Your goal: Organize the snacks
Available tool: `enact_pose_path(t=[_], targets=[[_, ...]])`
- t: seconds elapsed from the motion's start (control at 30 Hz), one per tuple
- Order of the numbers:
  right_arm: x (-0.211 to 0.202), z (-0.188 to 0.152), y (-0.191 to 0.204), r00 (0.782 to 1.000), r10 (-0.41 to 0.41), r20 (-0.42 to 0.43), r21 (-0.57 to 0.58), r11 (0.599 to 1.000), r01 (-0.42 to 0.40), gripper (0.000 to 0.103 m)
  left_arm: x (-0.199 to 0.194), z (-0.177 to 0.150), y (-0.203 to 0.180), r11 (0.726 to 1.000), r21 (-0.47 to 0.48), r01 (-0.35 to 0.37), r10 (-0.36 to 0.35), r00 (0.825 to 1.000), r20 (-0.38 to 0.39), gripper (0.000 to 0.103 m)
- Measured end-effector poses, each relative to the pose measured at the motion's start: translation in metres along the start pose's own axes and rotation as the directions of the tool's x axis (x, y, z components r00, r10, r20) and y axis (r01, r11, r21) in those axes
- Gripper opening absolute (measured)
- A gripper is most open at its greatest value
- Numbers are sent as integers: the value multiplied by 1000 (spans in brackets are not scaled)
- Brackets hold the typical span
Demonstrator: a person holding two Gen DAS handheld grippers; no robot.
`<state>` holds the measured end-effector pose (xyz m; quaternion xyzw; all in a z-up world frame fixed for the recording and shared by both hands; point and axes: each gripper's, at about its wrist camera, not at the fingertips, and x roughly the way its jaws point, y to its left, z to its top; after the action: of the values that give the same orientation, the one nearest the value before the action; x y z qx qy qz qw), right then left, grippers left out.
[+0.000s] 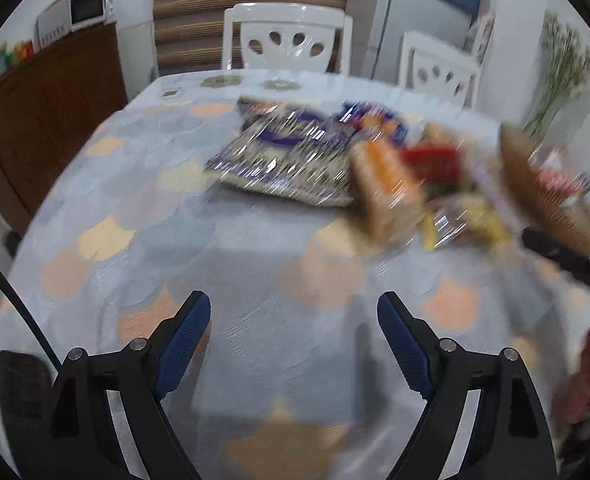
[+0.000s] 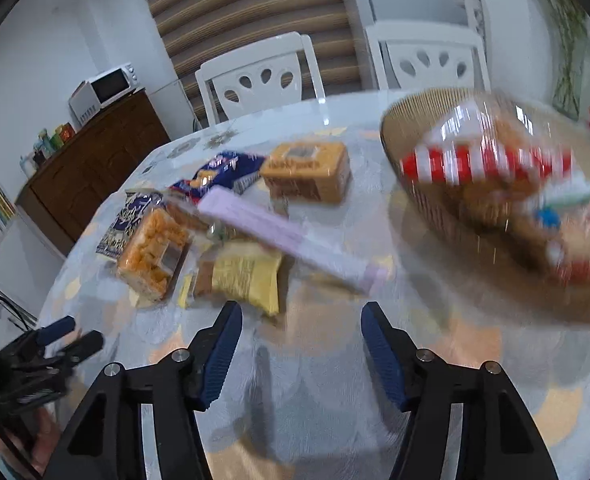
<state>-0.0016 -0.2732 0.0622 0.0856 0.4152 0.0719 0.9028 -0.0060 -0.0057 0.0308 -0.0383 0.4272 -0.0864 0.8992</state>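
Nothing is held: the jaws of the right gripper [image 2: 301, 354] and of the left gripper [image 1: 294, 346] are spread wide over bare cloth. Loose snack packets [image 2: 239, 276] are strewn across the middle of the bench [image 2: 335, 384] — presumably awaiting sorting — while one striped packet [image 2: 491, 164] already lies in the woven basket [image 2: 435, 216] at right.

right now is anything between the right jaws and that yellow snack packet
Nothing visible does. The right gripper is open and empty, and only bare tablecloth lies between it and the yellow packet. The long lilac box lies beyond the packet, towards the basket.
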Motion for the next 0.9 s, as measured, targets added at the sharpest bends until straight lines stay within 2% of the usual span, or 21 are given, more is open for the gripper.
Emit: enact_pose_path(t=[0.03, 0.13, 0.23, 0.33, 0.4, 0.53, 0.57, 0.6, 0.67, 0.7, 0.77, 0.87, 0.9], targets=[[0, 6, 4, 1000, -14, 7, -23, 1000, 14, 61, -2, 8, -4, 999, -11, 36, -36, 999, 5, 84], [8, 24, 14, 1000, -27, 6, -83, 996, 27, 61, 1, 30, -20, 997, 8, 71, -71, 997, 19, 84], [23, 34, 17, 999, -29, -15, -117, 993, 27, 61, 18, 47, -35, 997, 33, 70, -70, 997, 6, 84], [40, 38, 19, 999, -39, -37, -139, 990, 33, 61, 39, 56, -39, 996, 5, 86, -86, 996, -32, 80], [47, 40, 19, 999, -37, -40, -150, 988, 31, 61, 51, 60, -37, 996, -14, 91, -91, 994, -55, 66], [55, 44, 17, 999, -5, -49, -145, 989, -2, 59, 67, 60, -35, 990, -47, 133, -137, 987, -83, 48], [56, 45, 16, 998, 16, -56, -136, 990, -23, 55, 66, 60, -37, 988, -41, 146, -149, 986, -77, 34], [57, 46, 16, 998, 33, -60, -131, 991, -40, 53, 65, 59, -38, 986, -31, 161, -163, 984, -74, 31], [57, 46, 17, 995, 65, -69, -124, 990, -73, 37, 60, 57, -42, 990, -5, 143, -143, 987, -67, 30], [56, 46, 17, 994, 80, -74, -121, 989, -89, 33, 57, 55, -42, 990, 1, 144, -143, 988, -65, 30], [52, 45, 20, 995, 71, -70, -118, 990, -79, 18, 52, 51, -40, 987, 1, 160, -160, 985, -65, 30], [45, 44, 15, 990, 115, -86, -63, 991, -121, 8, 39, 43, -35, 980, -8, 199, -199, 978, -65, 30], [42, 42, 12, 986, 138, -95, -29, 990, -141, 9, 35, 40, -34, 978, -9, 209, -209, 976, -68, 30]])
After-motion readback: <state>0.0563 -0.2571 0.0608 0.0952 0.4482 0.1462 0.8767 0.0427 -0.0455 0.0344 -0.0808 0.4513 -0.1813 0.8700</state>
